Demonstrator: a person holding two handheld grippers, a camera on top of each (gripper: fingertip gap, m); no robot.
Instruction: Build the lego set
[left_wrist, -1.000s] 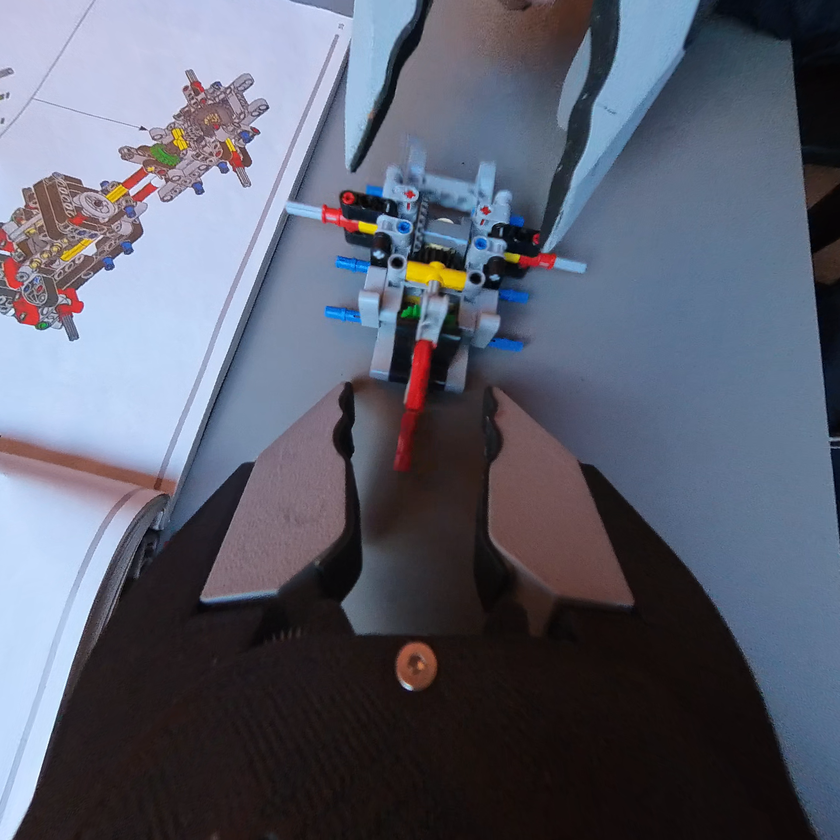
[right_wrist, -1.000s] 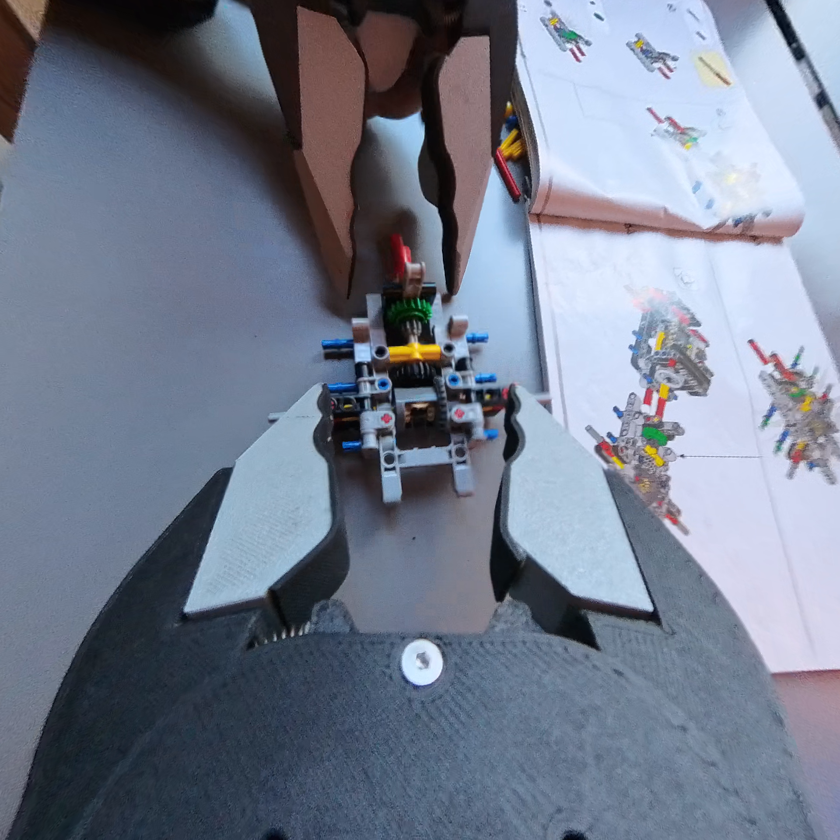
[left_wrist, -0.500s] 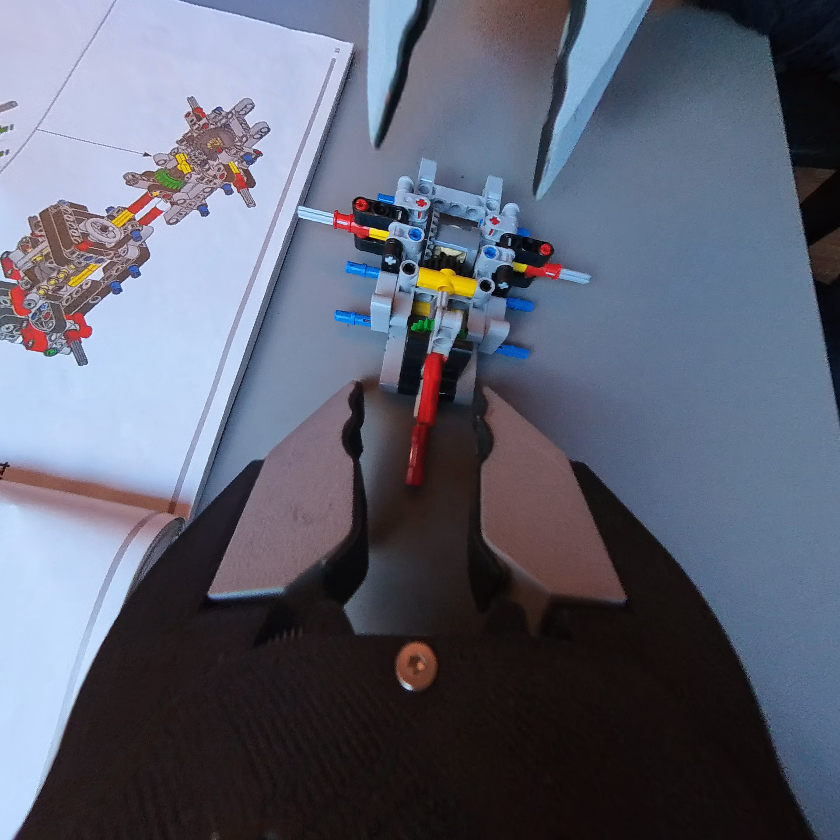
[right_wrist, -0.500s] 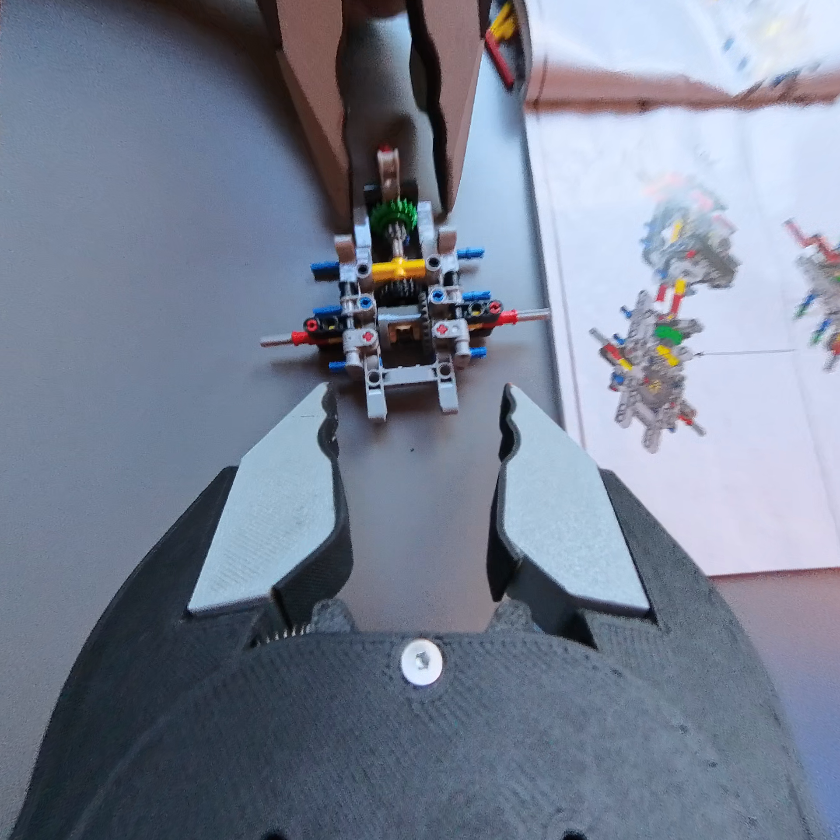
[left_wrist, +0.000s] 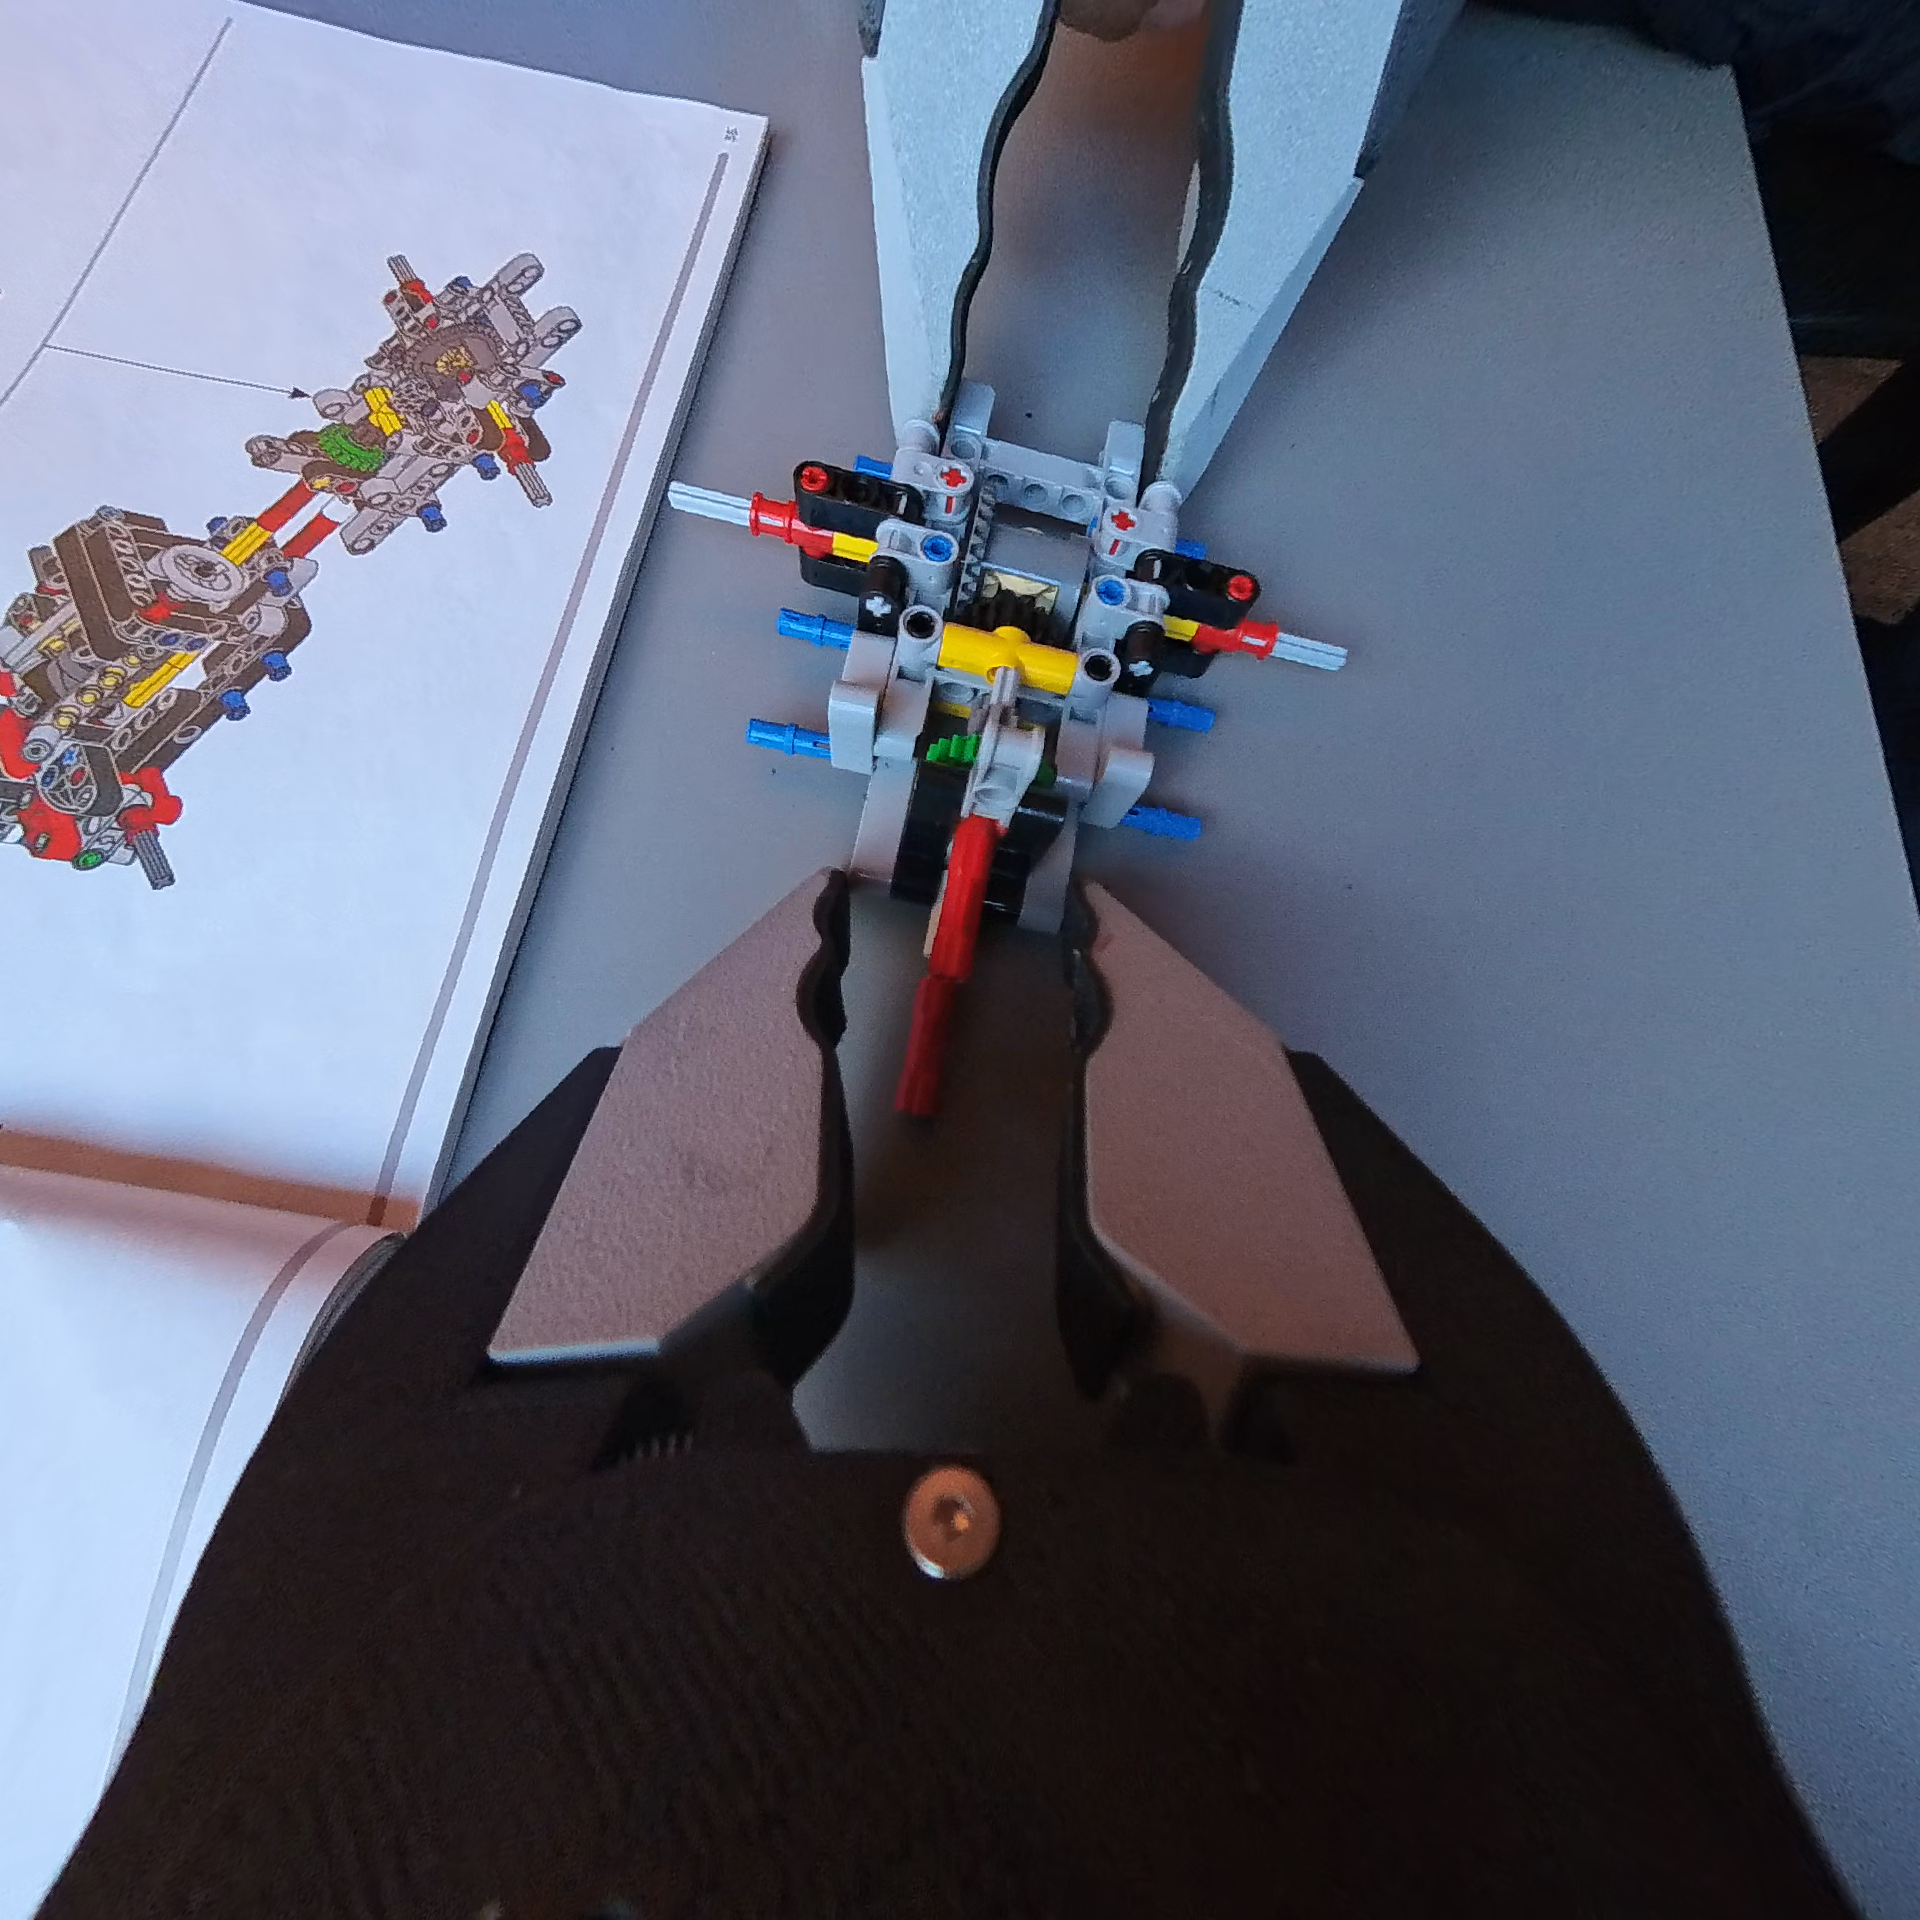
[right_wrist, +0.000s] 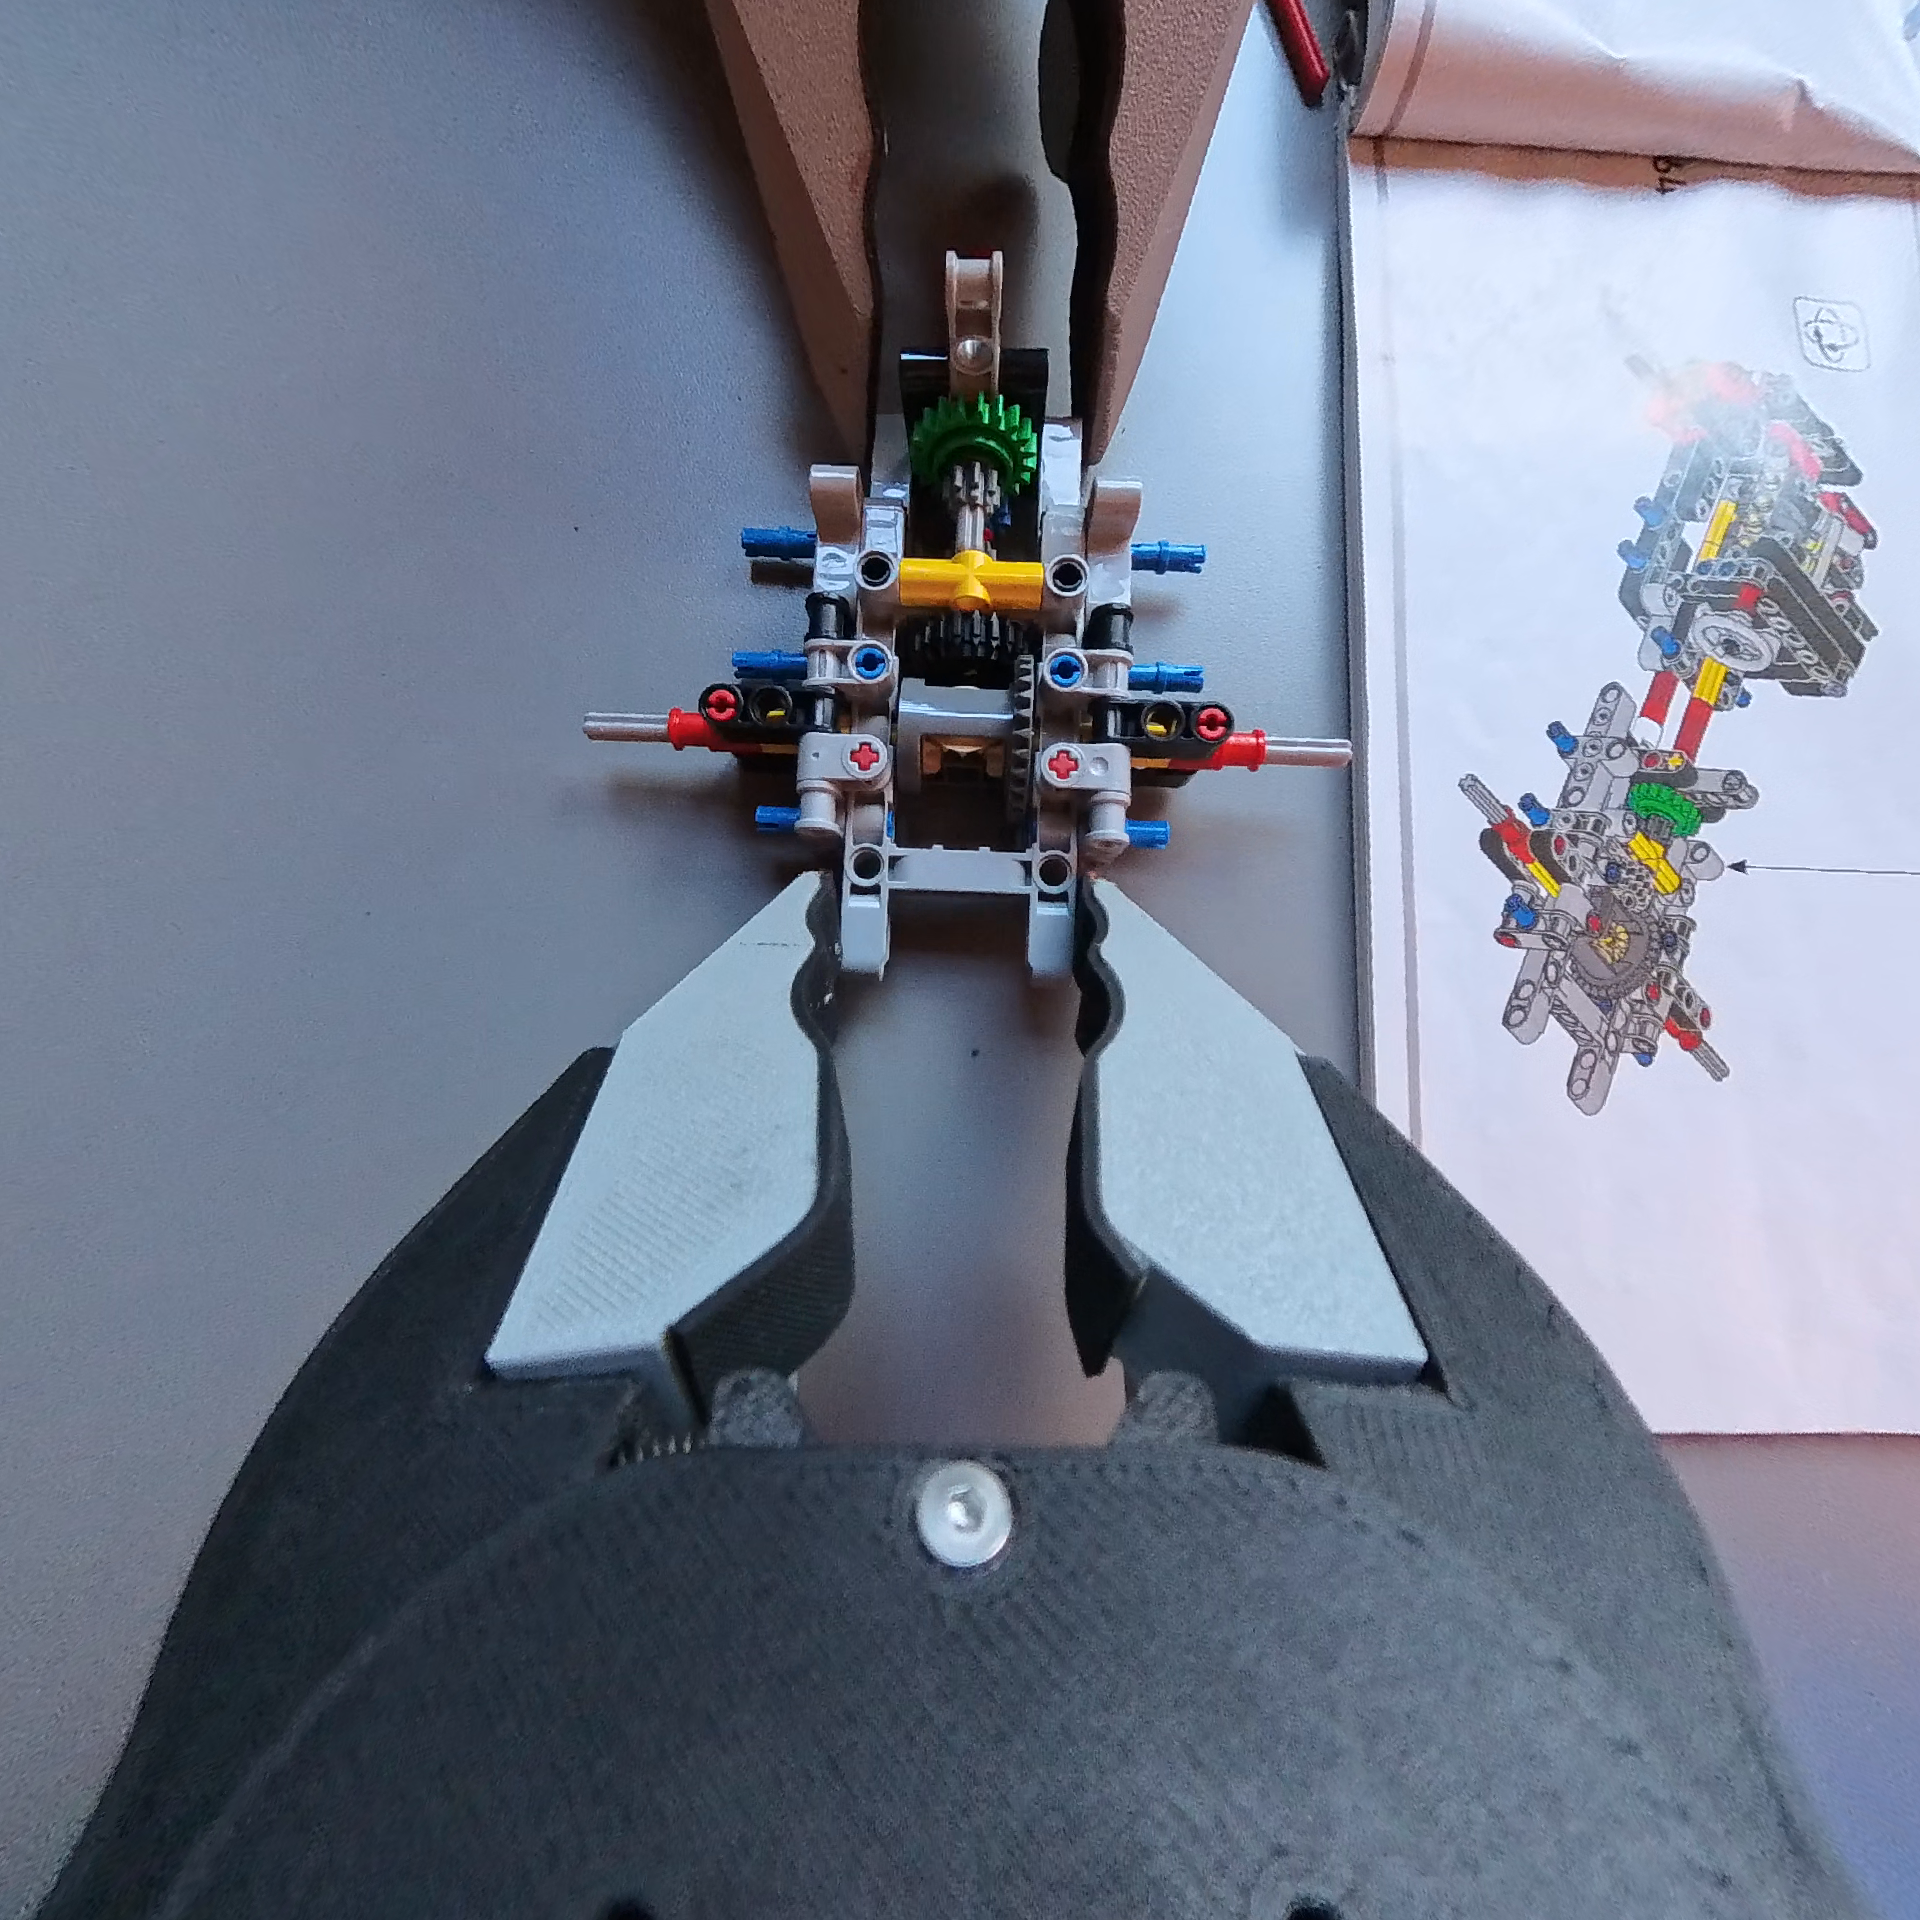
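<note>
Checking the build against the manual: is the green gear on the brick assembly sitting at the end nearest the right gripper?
No: the green gear sits at the far end of the brick assembly.

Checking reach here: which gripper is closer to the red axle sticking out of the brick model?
Left. The red axle lies between the fingers of the left gripper; the right gripper is at the brick model's opposite end, at its grey frame.

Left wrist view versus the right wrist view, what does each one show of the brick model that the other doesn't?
Only the left wrist view shows the red shaft trailing from the brick model between the left gripper's fingers. Only the right wrist view shows the green gear fully, and the gold-centred gear housing. Both show the grippers, the right gripper included, closed on opposite ends of the model on the grey table, beside the open instruction booklet.
</note>
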